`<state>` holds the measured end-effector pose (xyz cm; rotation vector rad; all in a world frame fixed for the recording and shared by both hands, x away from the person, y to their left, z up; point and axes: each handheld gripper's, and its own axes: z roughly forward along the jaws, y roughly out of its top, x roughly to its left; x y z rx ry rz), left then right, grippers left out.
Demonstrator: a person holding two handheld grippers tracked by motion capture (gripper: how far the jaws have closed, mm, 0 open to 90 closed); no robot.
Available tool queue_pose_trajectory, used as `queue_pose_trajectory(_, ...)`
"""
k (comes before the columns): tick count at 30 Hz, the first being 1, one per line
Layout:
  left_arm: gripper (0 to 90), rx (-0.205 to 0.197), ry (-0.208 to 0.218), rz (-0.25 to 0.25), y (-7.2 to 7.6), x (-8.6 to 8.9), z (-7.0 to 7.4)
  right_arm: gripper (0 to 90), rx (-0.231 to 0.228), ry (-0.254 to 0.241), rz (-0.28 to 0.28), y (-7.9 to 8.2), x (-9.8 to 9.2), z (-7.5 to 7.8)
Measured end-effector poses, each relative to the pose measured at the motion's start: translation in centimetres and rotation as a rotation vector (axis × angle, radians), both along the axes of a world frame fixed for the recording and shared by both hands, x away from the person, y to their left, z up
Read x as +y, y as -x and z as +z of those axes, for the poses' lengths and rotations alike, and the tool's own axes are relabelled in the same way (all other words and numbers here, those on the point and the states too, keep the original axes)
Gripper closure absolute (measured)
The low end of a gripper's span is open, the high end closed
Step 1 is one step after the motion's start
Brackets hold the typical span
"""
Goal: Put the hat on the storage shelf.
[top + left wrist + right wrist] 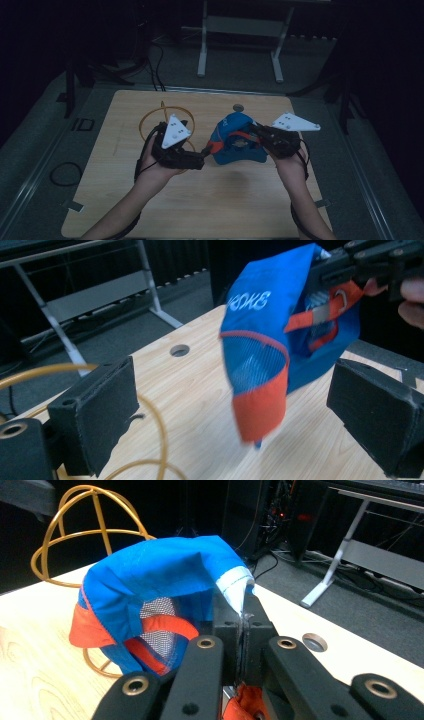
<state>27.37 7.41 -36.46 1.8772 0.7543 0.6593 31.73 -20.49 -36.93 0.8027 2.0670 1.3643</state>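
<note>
A blue fabric cap with an orange brim and orange strap [235, 142] is held just above the pale wooden table top [210, 210], a little right of its middle, and its edge is pinched between the jaws of the right gripper [243, 615], which are seen in the right gripper view to be clenched tight on the white-lined hem. The cap is thus hung from the right side, its crown bulging upward and its brim [260, 412] drooping down and toward the left gripper [202, 156]. The left gripper is carried with its jaws parted wide and nothing between its black pads [100, 410]; it is released. In the left gripper view the orange brim is found ahead of the pads and roughly midway between them, though farther off, not yet within them. The long axis of the cap is judged to run from the pinched hem at the right to the brim at the left, so the brim is the nearer end for the free left hand. A golden wire dome-shaped stand [162, 122] is set on the table behind and beneath the left hand [157, 165], just beside the cap, and is judged the likely seat for it
</note>
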Motion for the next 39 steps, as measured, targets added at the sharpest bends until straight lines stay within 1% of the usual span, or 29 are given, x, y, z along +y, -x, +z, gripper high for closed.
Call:
queue_pose_trajectory(1, 9.2, 0.0, 0.0, 0.0, 0.0, 0.0, 0.0, 88.3, 0.0, 0.001, 0.004, 0.0, 0.1, 0.0)
queue_pose_trajectory(2, 11.5, -0.003, -0.003, -0.003, -0.2, -0.5, 0.0, 88.3, 0.002, 0.006, 0.008, 0.1, 0.3, -0.1)
queue_pose_trajectory(3, 12.8, -0.004, -0.016, -0.012, -0.4, -1.0, 0.1, 88.3, 0.003, 0.013, 0.013, 0.1, 0.4, -0.1)
queue_pose_trajectory(5, 13.3, -0.007, -0.024, -0.031, -0.7, -1.9, 0.3, 88.3, 0.008, 0.016, 0.018, 0.1, 0.5, -0.2)
queue_pose_trajectory(7, 15.5, 0.003, -0.03, -0.049, -1.2, -2.8, 0.3, 88.3, 0.008, 0.029, 0.024, 0.2, 0.7, -0.2)
queue_pose_trajectory(9, 17.7, 0.007, -0.053, -0.056, -1.7, -3.5, 0.2, 88.3, 0.006, 0.027, 0.027, 0.4, 0.8, -0.3)
queue_pose_trajectory(10, 19.7, 0.016, -0.058, -0.05, -2.1, -3.9, 0.1, 88.3, 0.005, 0.03, 0.031, 0.5, 0.8, -0.3)
queue_pose_trajectory(12, 20.2, 0.042, -0.07, -0.046, -2.8, -4.5, -0.2, 88.3, 0.004, 0.028, 0.035, 0.7, 0.8, -0.2)
queue_pose_trajectory(13, 22.4, 0.042, -0.072, -0.033, -3.1, -4.8, -0.3, 88.3, 0.003, 0.028, 0.038, 0.7, 0.8, -0.2)
queue_pose_trajectory(15, 24.8, 0.052, -0.089, -0.034, -3.5, -5.3, -0.6, 88.3, 0.001, 0.028, 0.038, 0.9, 0.7, -0.2)
queue_pose_trajectory(16, 24.8, 0.05, -0.09, -0.026, -3.7, -5.5, -0.7, 88.3, -0.001, 0.029, 0.043, 1.0, 0.7, -0.1)
queue_pose_trajectory(17, 26.1, 0.058, -0.09, -0.031, -3.8, -5.6, -0.8, 88.3, -0.003, 0.03, 0.042, 1.0, 0.6, -0.1)
queue_pose_trajectory(19, 29.4, 0.064, -0.093, -0.023, -4.1, -5.8, -0.9, 88.3, -0.002, 0.029, 0.047, 1.1, 0.6, -0.1)
queue_pose_trajectory(20, 32.0, 0.071, -0.096, -0.03, -4.3, -5.9, -1.0, 88.3, -0.002, 0.025, 0.049, 1.2, 0.6, -0.1)
queue_pose_trajectory(22, 35.2, 0.07, -0.095, -0.025, -4.4, -6.0, -1.1, 88.3, -0.003, 0.026, 0.052, 1.2, 0.6, -0.2)
queue_pose_trajectory(23, 47.7, 0.082, -0.089, -0.07, -4.7, -6.0, -1.3, 88.2, 0.0, 0.022, 0.062, 1.4, 0.6, -0.3)
queue_pose_trajectory(24, 48.0, 0.092, -0.092, -0.071, -4.8, -6.1, -1.3, 88.3, 0.002, 0.02, 0.064, 1.5, 0.6, -0.4)
queue_pose_trajectory(25, 49.2, 0.094, -0.093, -0.073, -4.9, -6.2, -1.4, 88.2, 0.002, 0.019, 0.066, 1.5, 0.7, -0.4)
queue_pose_trajectory(27, 58.4, 0.094, -0.092, -0.075, -4.9, -6.3, -1.5, 88.3, 0.0, 0.022, 0.069, 1.6, 0.7, -0.5)
queue_pose_trajectory(28, 64.7, 0.094, -0.092, -0.075, -4.9, -6.3, -1.5, 88.3, 0.0, 0.022, 0.069, 1.6, 0.7, -0.5)
queue_pose_trajectory(29, 64.7, 0.085, -0.093, -0.073, -5.0, -6.6, -1.6, 88.3, 0.0, 0.024, 0.07, 1.7, 0.7, -0.6)
queue_pose_trajectory(30, 78.3, 0.078, -0.095, -0.07, -5.0, -6.7, -1.7, 88.3, -0.003, 0.029, 0.069, 1.9, 0.9, -0.7)
queue_pose_trajectory(31, 84.8, 0.072, -0.097, -0.07, -5.0, -6.8, -1.7, 88.3, -0.006, 0.038, 0.067, 1.9, 1.1, -0.8)
queue_pose_trajectory(32, 87.7, 0.061, -0.107, -0.065, -5.0, -6.9, -1.8, 88.3, -0.004, 0.042, 0.067, 2.0, 1.2, -0.9)
queue_pose_trajectory(33, 88.4, 0.05, -0.12, -0.061, -4.9, -7.0, -1.8, 88.3, -0.005, 0.047, 0.064, 2.0, 1.3, -1.0)
queue_pose_trajectory(34, 88.7, 0.05, -0.12, -0.061, -4.9, -7.0, -1.8, 88.3, -0.005, 0.047, 0.064, 2.0, 1.3, -1.0)
queue_pose_trajectory(35, 88.7, 0.03, -0.128, -0.057, -4.8, -7.1, -1.8, 88.3, -0.005, 0.047, 0.064, 2.0, 1.4, -1.0)
queue_pose_trajectory(37, 89.1, 0.021, -0.131, -0.064, -4.9, -7.0, -1.8, 88.2, -0.001, 0.036, 0.066, 2.1, 1.2, -1.1)
queue_pose_trajectory(39, 89.2, 0.008, -0.139, -0.061, -4.8, -7.0, -1.7, 88.2, 0.001, 0.022, 0.065, 2.2, 1.1, -1.1)
